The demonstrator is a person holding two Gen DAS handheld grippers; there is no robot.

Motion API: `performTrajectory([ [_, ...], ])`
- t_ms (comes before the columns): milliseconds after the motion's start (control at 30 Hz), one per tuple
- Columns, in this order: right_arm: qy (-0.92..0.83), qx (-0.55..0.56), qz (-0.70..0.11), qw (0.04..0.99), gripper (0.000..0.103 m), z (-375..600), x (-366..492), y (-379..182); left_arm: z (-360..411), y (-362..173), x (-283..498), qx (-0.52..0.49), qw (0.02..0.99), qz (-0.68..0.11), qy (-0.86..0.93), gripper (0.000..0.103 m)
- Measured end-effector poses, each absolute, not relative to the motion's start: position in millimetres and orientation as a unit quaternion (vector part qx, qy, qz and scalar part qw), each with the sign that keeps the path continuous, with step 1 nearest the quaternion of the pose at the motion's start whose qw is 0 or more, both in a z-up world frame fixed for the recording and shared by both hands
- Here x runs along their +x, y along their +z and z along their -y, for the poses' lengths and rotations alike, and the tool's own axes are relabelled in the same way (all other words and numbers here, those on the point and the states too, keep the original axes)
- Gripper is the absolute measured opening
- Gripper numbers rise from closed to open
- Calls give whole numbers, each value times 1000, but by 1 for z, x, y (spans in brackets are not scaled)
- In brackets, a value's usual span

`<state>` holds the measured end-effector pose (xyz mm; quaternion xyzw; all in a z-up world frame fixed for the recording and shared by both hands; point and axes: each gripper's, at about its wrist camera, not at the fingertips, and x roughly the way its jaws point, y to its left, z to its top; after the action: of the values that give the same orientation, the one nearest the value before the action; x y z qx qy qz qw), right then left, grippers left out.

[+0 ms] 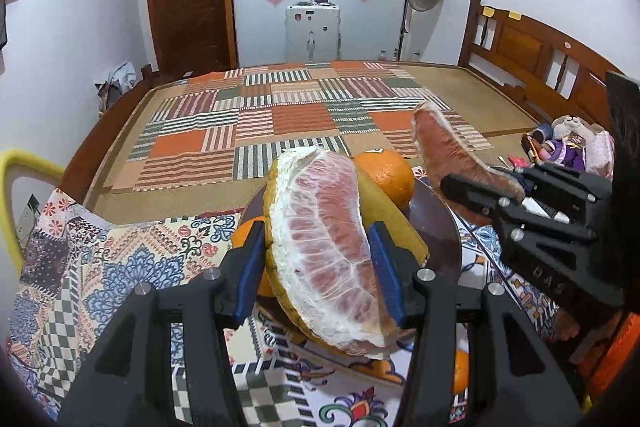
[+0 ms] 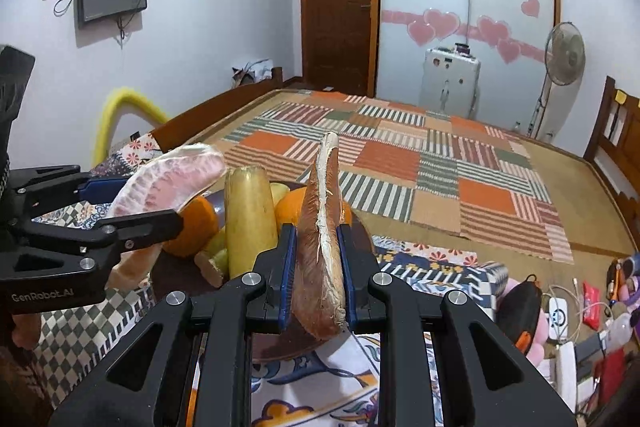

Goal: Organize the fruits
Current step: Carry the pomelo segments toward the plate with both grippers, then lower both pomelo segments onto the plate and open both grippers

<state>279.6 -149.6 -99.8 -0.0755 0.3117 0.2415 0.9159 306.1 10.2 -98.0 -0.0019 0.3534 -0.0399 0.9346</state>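
Observation:
My left gripper (image 1: 320,247) is shut on a large pomelo wedge with rind (image 1: 328,247), held above a dark brown plate (image 1: 436,227). My right gripper (image 2: 316,259) is shut on a peeled pink pomelo segment (image 2: 322,239), held upright over the same plate (image 2: 280,343). That segment also shows in the left wrist view (image 1: 448,151), with the right gripper (image 1: 480,195) to the right of the plate. On the plate lie oranges (image 1: 386,175) and a yellow fruit (image 2: 250,223). The left gripper (image 2: 132,203) and its wedge (image 2: 176,179) show at the left in the right wrist view.
A patterned cloth (image 1: 120,267) covers the surface under the plate. Behind lies a bed with a patchwork mat (image 1: 280,123) and wooden headboard (image 1: 540,55). Toys and clutter (image 2: 580,307) sit at the right. An orange piece (image 1: 460,371) lies on the cloth by the plate.

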Motion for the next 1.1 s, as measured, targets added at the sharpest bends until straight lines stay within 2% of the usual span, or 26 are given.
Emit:
performTrajectory([
  [400, 248, -98, -349, 899, 18, 138, 286, -114, 1, -114, 316, 9, 934, -358, -19, 51],
  [800, 255, -100, -347, 897, 19, 133, 285, -113, 12, -117, 320, 34, 935, -352, -15, 52],
  [967, 262, -100, -349, 894, 21, 133, 283, -114, 11, -114, 317, 33, 937, -348, -19, 52],
  [1100, 262, -101, -352, 893, 27, 134, 279, -113, 9, -111, 311, 35, 936, -349, -18, 52],
])
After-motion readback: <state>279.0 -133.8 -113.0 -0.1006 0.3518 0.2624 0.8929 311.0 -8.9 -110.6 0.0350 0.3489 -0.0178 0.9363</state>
